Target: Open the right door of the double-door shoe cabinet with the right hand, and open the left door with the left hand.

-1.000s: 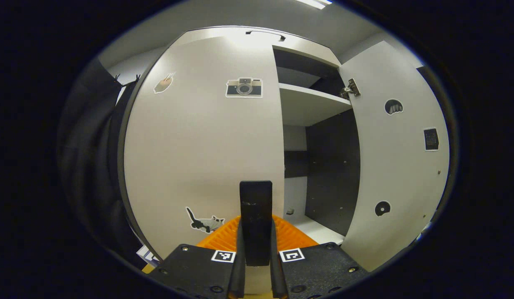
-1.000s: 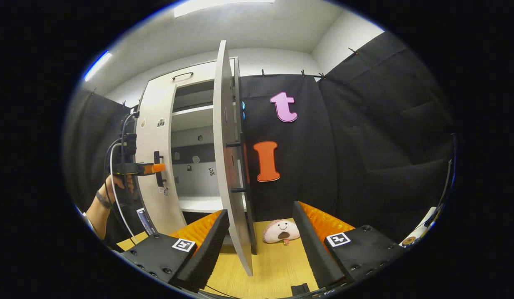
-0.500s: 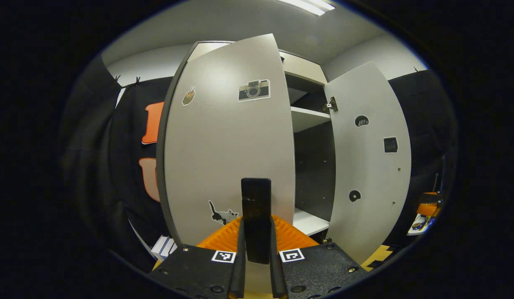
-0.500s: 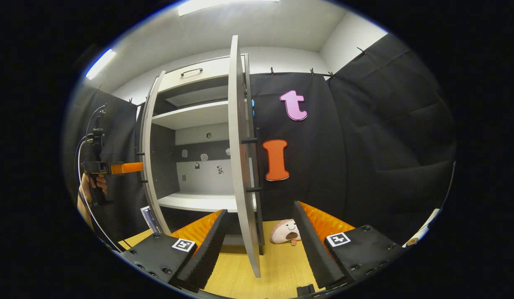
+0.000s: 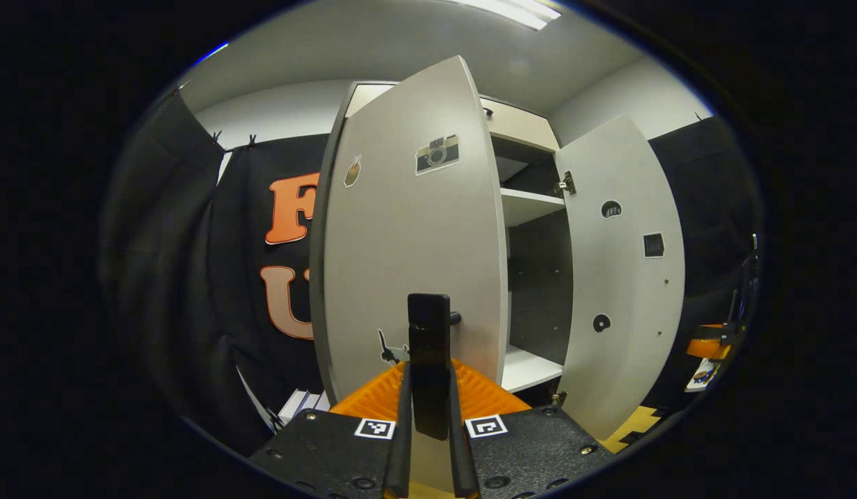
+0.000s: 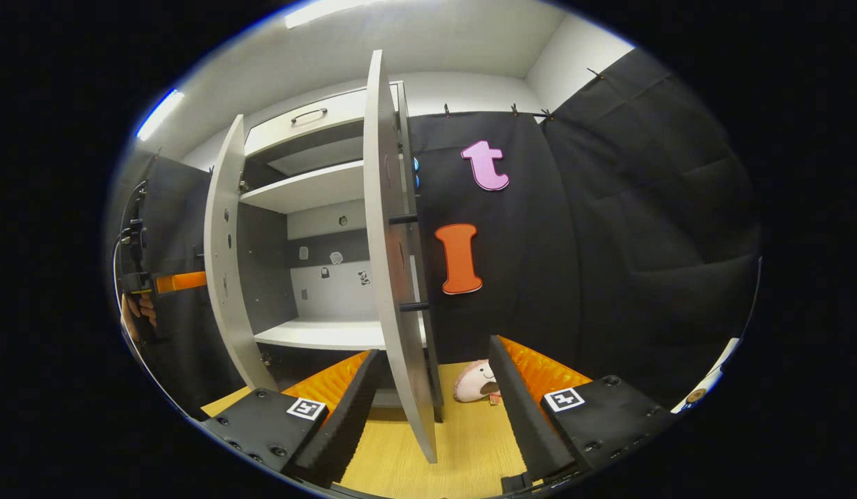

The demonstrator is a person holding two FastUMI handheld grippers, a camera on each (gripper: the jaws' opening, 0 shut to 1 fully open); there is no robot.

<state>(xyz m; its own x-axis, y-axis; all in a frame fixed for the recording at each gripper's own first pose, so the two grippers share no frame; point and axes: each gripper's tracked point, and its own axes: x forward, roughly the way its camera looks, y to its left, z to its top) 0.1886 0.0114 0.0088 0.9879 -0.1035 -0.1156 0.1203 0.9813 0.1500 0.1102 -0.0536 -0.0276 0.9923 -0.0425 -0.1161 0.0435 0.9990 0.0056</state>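
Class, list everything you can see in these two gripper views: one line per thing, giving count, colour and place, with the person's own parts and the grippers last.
Shoe cabinet: one, pale grey with dark inner walls, against the booth wall.
Left door: one, pale grey, swung open, stickers on its front.
Right door: one, pale grey, swung open, seen edge-on in the right gripper view.
Door handle: one, black bar, on the left door, between the left gripper's fingers.
Shelves: two visible, white, inside the cabinet.
Plush toy: one, pink with a face, on the floor behind the right door.
Floor: wood-coloured.
Hand: one, holding the far gripper at the left edge of the right gripper view.
Left gripper: shut on the door handle.
Right gripper: open, astride the right door's edge.
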